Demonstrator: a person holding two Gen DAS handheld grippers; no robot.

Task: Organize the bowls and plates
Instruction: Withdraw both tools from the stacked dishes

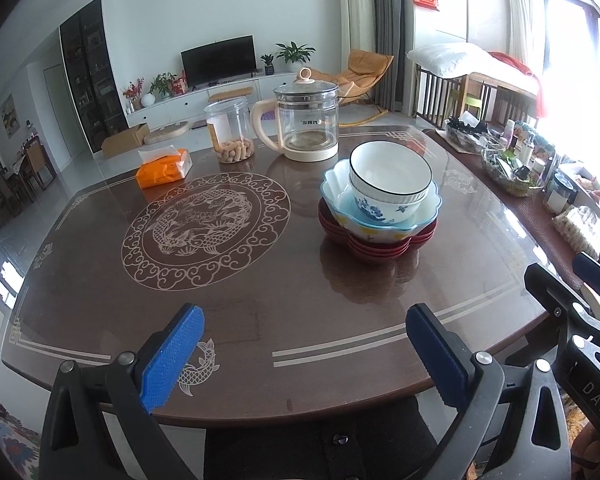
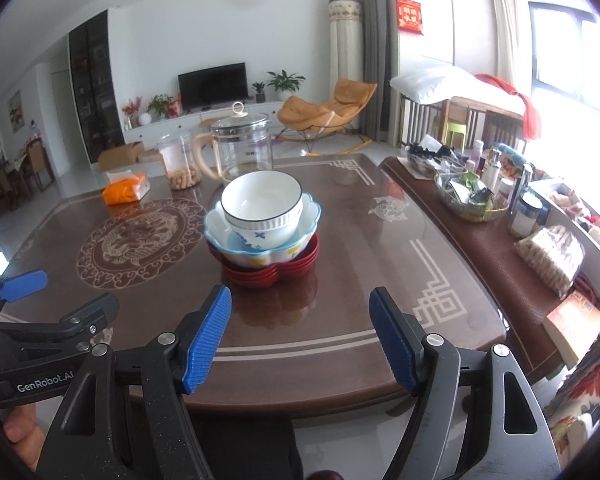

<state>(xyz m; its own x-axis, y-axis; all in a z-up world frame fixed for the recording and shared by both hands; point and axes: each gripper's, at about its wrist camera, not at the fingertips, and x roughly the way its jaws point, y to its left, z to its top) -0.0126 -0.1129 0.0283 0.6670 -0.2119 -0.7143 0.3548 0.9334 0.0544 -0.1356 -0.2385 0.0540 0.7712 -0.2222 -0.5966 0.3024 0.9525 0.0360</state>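
Left wrist view: the left tool [image 1: 304, 356] hangs over the near edge of the tabletop [image 1: 260, 300], its blue fingers [image 1: 172, 360] wide apart with nothing between them. Ahead and to the right stands one stack: a white bowl [image 1: 390, 172] nested in a blue floral bowl [image 1: 384, 206], inside a scalloped dish [image 1: 340, 196], on red plates [image 1: 376, 246]. Behind it are a glass kettle [image 1: 306, 120], a jar [image 1: 230, 132] and an orange tissue pack [image 1: 164, 170]. Part of the right tool [image 1: 560, 296] shows at the right edge.

Right wrist view: the right tool [image 2: 300, 340] also has its fingers spread and holds nothing, well short of the stack. The white bowl [image 2: 262, 204] tops the scalloped dish [image 2: 216, 228] and red plates [image 2: 268, 270], near the tabletop's [image 2: 360, 280] middle. The left tool [image 2: 24, 284] is at the left edge; from here I cannot tell its state.
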